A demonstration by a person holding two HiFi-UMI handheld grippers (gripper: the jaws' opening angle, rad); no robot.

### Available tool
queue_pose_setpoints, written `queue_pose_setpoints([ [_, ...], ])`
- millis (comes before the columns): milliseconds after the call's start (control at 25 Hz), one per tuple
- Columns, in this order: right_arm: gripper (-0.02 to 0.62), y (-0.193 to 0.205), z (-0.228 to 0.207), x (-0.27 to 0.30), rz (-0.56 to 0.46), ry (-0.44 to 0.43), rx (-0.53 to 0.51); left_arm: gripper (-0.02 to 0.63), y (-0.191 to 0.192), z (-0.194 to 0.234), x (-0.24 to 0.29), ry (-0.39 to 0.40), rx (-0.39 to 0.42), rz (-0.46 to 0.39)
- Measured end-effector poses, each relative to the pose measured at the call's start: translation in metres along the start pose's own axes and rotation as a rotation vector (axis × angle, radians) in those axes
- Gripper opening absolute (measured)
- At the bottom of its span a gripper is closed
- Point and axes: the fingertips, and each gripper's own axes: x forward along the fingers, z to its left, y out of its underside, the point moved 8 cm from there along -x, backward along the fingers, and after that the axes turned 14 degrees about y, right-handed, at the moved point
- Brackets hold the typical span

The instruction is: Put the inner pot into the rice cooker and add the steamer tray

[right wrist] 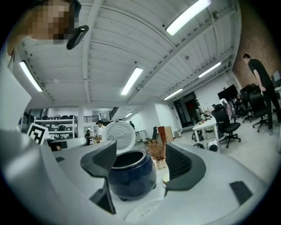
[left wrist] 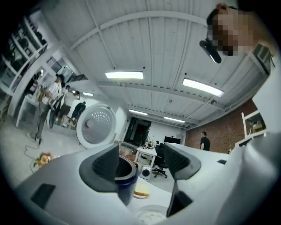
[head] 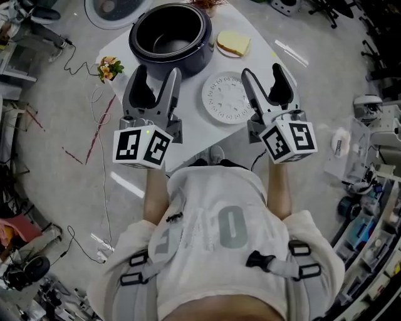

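Note:
A dark blue rice cooker [head: 170,39] stands open at the far side of the white table [head: 191,122], its white lid [head: 116,9] raised behind it. Its inside looks dark; I cannot tell if an inner pot sits in it. A white perforated steamer tray [head: 227,98] lies flat on the table, nearer and to the right. My left gripper [head: 156,72] hovers open just in front of the cooker, holding nothing. My right gripper [head: 262,70] hovers open beside the tray, also holding nothing. The cooker [right wrist: 131,176] shows between the right jaws and the cooker [left wrist: 125,176] behind the left jaws.
A yellow sponge-like block on a small plate [head: 233,42] sits right of the cooker. A small bunch of flowers [head: 109,68] stands at the table's left edge. Cables [head: 100,125] trail on the floor at left. Cluttered benches [head: 369,157] line the right side.

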Motion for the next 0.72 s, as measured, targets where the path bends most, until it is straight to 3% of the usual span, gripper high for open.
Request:
queue_pose_setpoints([
  [200,0.332,0.016,-0.067,-0.021,0.049,0.137,0.163,0.305,0.055,0.004,0.023,0.055,-0.249,0.09],
  [320,0.33,0.045,-0.098,-0.031,0.122,0.201,0.262,0.305,0.1,0.017,0.025,0.035,-0.458,0.151],
  [560,0.325,0.13,-0.132,-0.032,0.282,0.21,0.615,0.304,0.191,0.037,0.02,-0.036,-0.871,0.221],
  [720,0.322,0.182,-0.138,-0.04,0.384,0.212,0.814,0.302,0.232,0.032,0.011,-0.077,-1.047,0.234],
])
